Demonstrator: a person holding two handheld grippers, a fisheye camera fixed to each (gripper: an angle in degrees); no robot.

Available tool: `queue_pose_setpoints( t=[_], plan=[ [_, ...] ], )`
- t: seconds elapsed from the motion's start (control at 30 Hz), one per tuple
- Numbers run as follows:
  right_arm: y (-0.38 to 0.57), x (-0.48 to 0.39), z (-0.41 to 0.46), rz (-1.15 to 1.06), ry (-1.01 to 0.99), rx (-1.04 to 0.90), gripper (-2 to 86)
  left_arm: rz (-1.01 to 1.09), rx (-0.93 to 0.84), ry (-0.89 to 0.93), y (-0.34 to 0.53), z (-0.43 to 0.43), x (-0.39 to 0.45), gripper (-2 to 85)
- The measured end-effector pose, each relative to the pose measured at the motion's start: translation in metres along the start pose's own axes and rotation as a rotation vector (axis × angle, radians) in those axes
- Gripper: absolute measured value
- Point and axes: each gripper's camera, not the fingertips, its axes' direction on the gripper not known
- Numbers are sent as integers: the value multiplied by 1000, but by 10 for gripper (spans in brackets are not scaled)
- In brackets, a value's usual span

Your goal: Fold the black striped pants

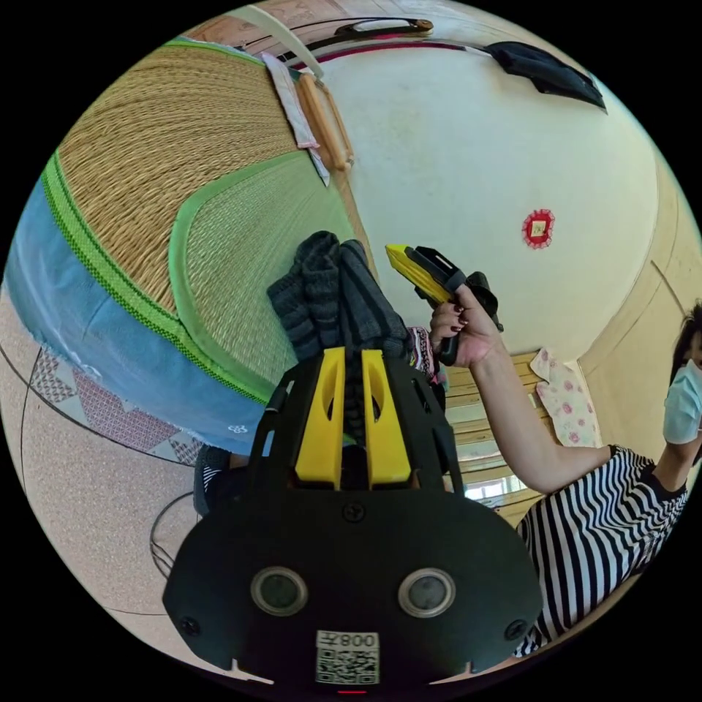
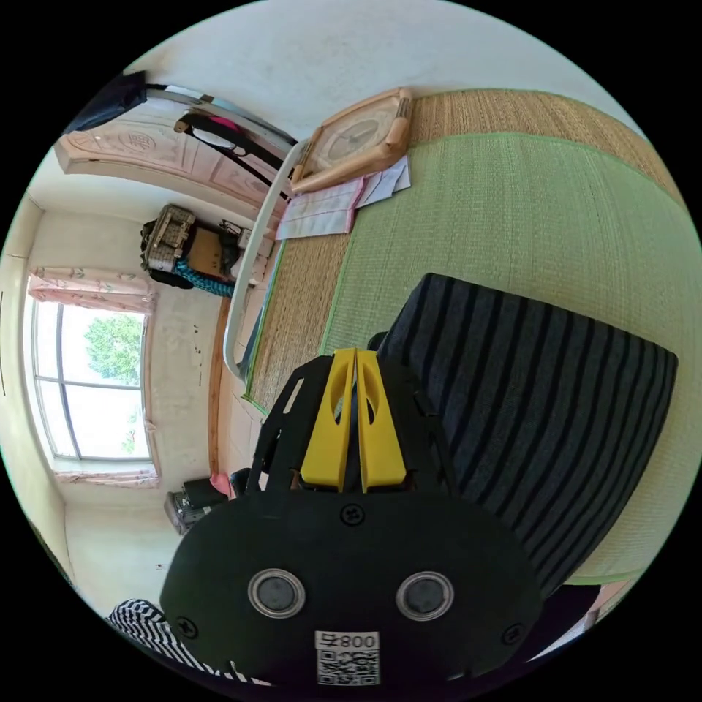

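The black striped pants [image 1: 329, 292] are bunched into a dark grey wad, and my left gripper [image 1: 351, 355] is shut on it above the green mat [image 1: 241, 241]. Just right of the wad, a hand holds my right gripper [image 1: 398, 256] in the air, its yellow jaws together and nothing seen in them. In the right gripper view the pants [image 2: 541, 417] show as a broad striped panel over the green mat [image 2: 512, 205]. My right gripper [image 2: 356, 356] sits at the panel's left edge with its jaws closed tip to tip.
A straw mat [image 1: 168, 146] with a blue edge lies under the green one, above a tiled floor [image 1: 88, 497]. A wooden clock [image 2: 358, 139] and papers [image 2: 329, 205] lie at the mat's far end. The person [image 1: 599, 526] in a striped top stands at the right.
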Motion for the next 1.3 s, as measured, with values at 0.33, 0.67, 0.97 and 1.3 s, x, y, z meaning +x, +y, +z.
queue_pose_setpoints(
  t=[0.33, 0.67, 0.97, 1.3],
  plan=[
    [34, 27, 55, -173, -42, -86, 0, 119, 89, -18, -26, -41, -5, 60],
    [56, 36, 131, -218, -26, -187, 1, 80, -86, -133, -65, -8, -35, 83],
    [64, 48, 161, -198, -79, -182, 1, 125, -122, -223, -90, -2, -36, 101],
    [94, 43, 156, -220, -215, -87, 1, 315, -192, -194, -104, 16, -4, 47]
  ],
)
